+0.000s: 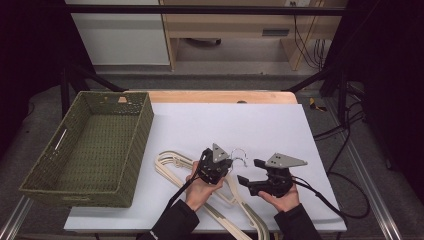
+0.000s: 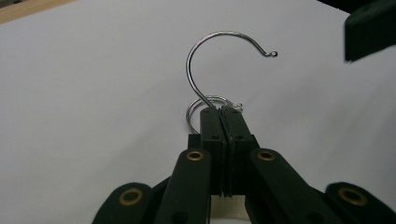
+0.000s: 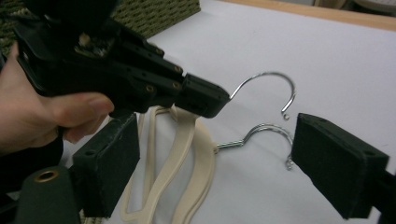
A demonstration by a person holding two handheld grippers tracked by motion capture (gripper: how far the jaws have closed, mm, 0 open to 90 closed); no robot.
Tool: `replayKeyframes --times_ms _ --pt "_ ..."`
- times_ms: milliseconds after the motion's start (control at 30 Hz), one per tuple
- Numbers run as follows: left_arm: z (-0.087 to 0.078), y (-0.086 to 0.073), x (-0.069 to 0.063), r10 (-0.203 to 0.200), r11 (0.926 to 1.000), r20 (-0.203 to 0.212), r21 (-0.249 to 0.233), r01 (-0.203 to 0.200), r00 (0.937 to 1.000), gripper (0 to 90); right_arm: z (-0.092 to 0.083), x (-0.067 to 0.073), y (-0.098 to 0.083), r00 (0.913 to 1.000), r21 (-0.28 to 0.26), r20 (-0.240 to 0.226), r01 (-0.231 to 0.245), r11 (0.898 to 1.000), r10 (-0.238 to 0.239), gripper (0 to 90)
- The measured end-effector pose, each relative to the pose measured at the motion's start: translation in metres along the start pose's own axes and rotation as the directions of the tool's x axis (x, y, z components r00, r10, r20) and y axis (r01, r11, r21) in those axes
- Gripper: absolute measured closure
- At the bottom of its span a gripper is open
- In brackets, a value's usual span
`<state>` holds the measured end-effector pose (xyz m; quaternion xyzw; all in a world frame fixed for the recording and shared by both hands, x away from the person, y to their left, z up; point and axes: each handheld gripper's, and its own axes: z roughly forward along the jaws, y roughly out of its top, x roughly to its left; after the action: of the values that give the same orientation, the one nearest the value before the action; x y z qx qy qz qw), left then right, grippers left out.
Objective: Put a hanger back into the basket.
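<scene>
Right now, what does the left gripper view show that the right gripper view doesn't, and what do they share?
Left gripper view alone: the left gripper seen from behind its own jaws, which are pressed shut on the shank of the upper hook.

Right gripper view alone: the right gripper with its jaws apart and nothing gripped, the cream hangers lying on the sheet, a hand holding the left gripper, and a corner of the green basket.

Both: two metal hooks, one lifted and the lower hook beneath it, over the white sheet.
</scene>
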<state>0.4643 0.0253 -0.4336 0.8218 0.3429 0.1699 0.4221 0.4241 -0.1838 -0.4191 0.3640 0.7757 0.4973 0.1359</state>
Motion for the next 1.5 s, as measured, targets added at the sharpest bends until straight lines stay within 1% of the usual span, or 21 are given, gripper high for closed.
replayKeyframes --times_ms 67,167,300,400,467,500,567,633,733,867,967,1033,1100,1167,1200,1267,1300,1367,1400,1433,1500 --pt "-0.004 0.000 -0.001 0.000 0.9999 0.001 -0.011 0.000 1.0000 88.7 0.006 0.002 -0.002 0.9998 0.022 -0.018 -0.002 1.000 0.003 21.7" --pt "-0.008 0.000 -0.001 0.004 0.9998 0.003 -0.022 -0.004 1.0000 88.7 0.016 0.006 -0.005 0.9985 0.057 -0.046 -0.027 0.998 0.030 26.4" --pt "-0.012 0.000 -0.003 0.009 0.9994 0.005 -0.033 -0.009 0.9999 88.7 0.030 0.011 -0.009 0.9967 0.110 -0.071 -0.033 0.993 0.041 35.1" --pt "-0.014 0.000 -0.004 0.011 0.9993 0.007 -0.035 -0.011 0.9999 88.7 0.038 0.013 -0.011 0.9931 0.135 -0.099 -0.049 0.990 0.062 44.8" --pt "-0.015 -0.001 -0.004 0.015 0.9992 0.006 -0.036 -0.015 0.9999 88.7 0.043 0.014 -0.013 0.9909 0.155 -0.118 -0.046 0.987 0.065 51.9" --pt "-0.015 -0.001 -0.005 0.015 0.9992 0.009 -0.037 -0.015 0.9998 88.7 0.045 0.014 -0.013 0.9898 0.161 -0.121 -0.056 0.985 0.076 54.4" --pt "-0.015 -0.001 -0.005 0.016 0.9993 0.015 -0.034 -0.015 0.9998 88.7 0.048 0.015 -0.014 0.9861 0.171 -0.140 -0.065 0.983 0.090 63.2" --pt "-0.016 -0.001 -0.006 0.022 0.9993 0.013 -0.032 -0.022 0.9997 88.6 0.049 0.014 -0.014 0.9838 0.175 -0.146 -0.078 0.981 0.104 70.7" --pt "-0.018 -0.001 -0.006 0.026 0.9992 0.012 -0.031 -0.025 0.9996 88.6 0.050 0.013 -0.014 0.9782 0.184 -0.156 -0.108 0.977 0.137 73.0" --pt "-0.026 0.000 -0.004 0.041 0.9985 0.016 -0.036 -0.041 0.9990 87.2 0.049 0.014 -0.013 0.9697 0.187 -0.167 -0.147 0.971 0.178 75.7" --pt "-0.040 0.004 0.002 0.060 0.9969 0.034 -0.054 -0.058 0.9977 73.4 0.048 0.015 -0.012 0.9591 0.187 -0.197 -0.166 0.968 0.203 78.2" --pt "-0.056 0.007 0.008 0.078 0.9947 0.048 -0.071 -0.074 0.9958 65.3 0.046 0.015 -0.011 0.9566 0.182 -0.204 -0.172 0.968 0.208 79.2" --pt "-0.071 0.008 0.015 0.083 0.9939 0.066 -0.078 -0.078 0.9944 54.8 0.044 0.016 -0.009 0.9509 0.175 -0.221 -0.180 0.968 0.216 80.4" --pt "-0.086 0.007 0.022 0.095 0.9922 0.068 -0.087 -0.089 0.9931 48.3 0.043 0.016 -0.008 0.9438 0.174 -0.233 -0.197 0.965 0.235 81.7" --pt "-0.092 0.006 0.026 0.104 0.9918 0.075 -0.083 -0.097 0.9918 43.1 0.042 0.017 -0.007 0.9396 0.170 -0.243 -0.204 0.964 0.241 82.3" --pt "-0.103 0.001 0.033 0.111 0.9915 0.085 -0.078 -0.104 0.9902 34.7 0.040 0.016 -0.006 0.9389 0.165 -0.254 -0.195 0.967 0.232 83.6" --pt "-0.107 -0.003 0.035 0.112 0.9909 0.087 -0.084 -0.105 0.9899 29.8 0.038 0.017 -0.005 0.9335 0.165 -0.264 -0.205 0.965 0.243 84.3" --pt "-0.113 -0.010 0.040 0.116 0.9911 0.092 -0.076 -0.110 0.9889 22.9 0.036 0.016 -0.003 0.9249 0.160 -0.288 -0.209 0.965 0.248 85.4" --pt "-0.115 -0.014 0.042 0.110 0.9923 0.106 -0.068 -0.103 0.9882 19.4 0.035 0.016 -0.002 0.9217 0.163 -0.291 -0.217 0.963 0.257 85.6" --pt "-0.117 -0.017 0.044 0.107 0.9929 0.118 -0.064 -0.100 0.9873 16.7 0.033 0.016 0.000 0.9222 0.162 -0.294 -0.211 0.964 0.251 86.1" --pt "-0.119 -0.022 0.046 0.114 0.9926 0.129 -0.057 -0.107 0.9851 16.3 0.030 0.016 0.002 0.9179 0.162 -0.307 -0.210 0.964 0.251 86.5"
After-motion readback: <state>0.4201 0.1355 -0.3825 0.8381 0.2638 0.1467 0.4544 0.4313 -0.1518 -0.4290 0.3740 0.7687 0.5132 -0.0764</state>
